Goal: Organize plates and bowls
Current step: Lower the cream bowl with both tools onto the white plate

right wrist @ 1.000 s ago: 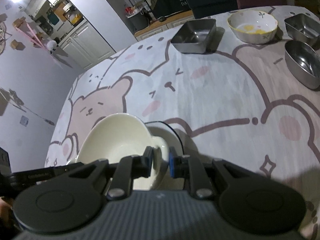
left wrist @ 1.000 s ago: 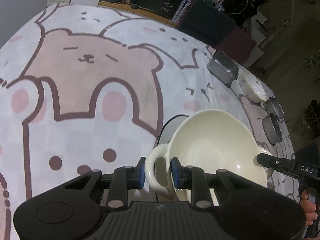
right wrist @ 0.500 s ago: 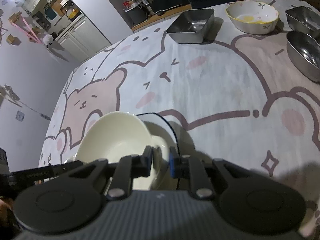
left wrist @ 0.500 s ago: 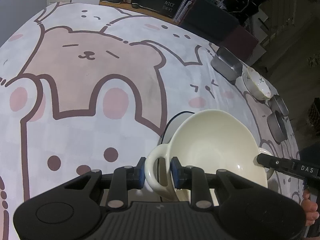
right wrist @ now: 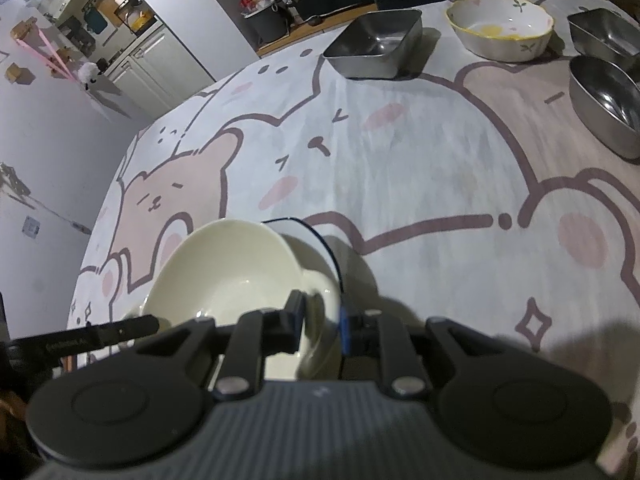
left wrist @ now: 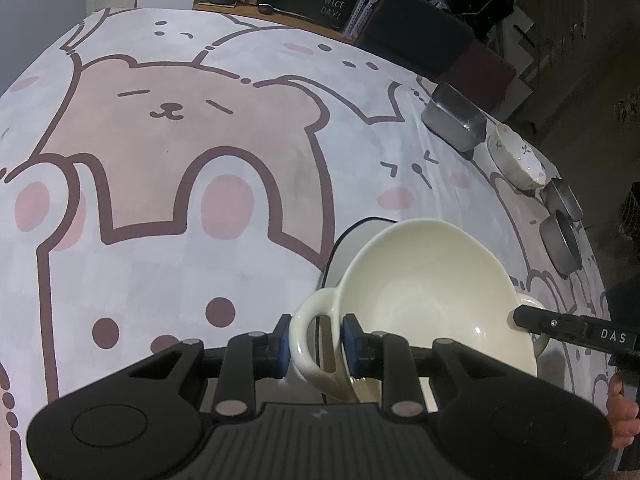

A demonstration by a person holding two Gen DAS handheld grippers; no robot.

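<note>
**Cream bowl gripped by both handles above a plate**

Between the blue pads of the left gripper (left wrist: 314, 338) sits one loop handle of the cream bowl (left wrist: 424, 296), and the pads press on it from both sides. At the opposite side of the bowl, the right gripper (right wrist: 322, 320) is clenched on the other handle in the same way; its dark finger reaches in from the right edge of the left wrist view, with part of a hand (left wrist: 622, 408) beneath it. Both grippers point steeply downward.

Held this way, the bowl is upright and empty, near the table's near edge. Just beyond and under it a white plate with a dark rim (left wrist: 360, 232) shows on the bear-print tablecloth (left wrist: 180, 152); whether the bowl touches it cannot be told.

Along the table's far right edge, well apart from the bowl, stand a square steel container (right wrist: 376, 46), a white ceramic bowl with a yellow smear inside (right wrist: 500, 28), another steel container (right wrist: 604, 32) and a steel bowl (right wrist: 606, 104).
</note>
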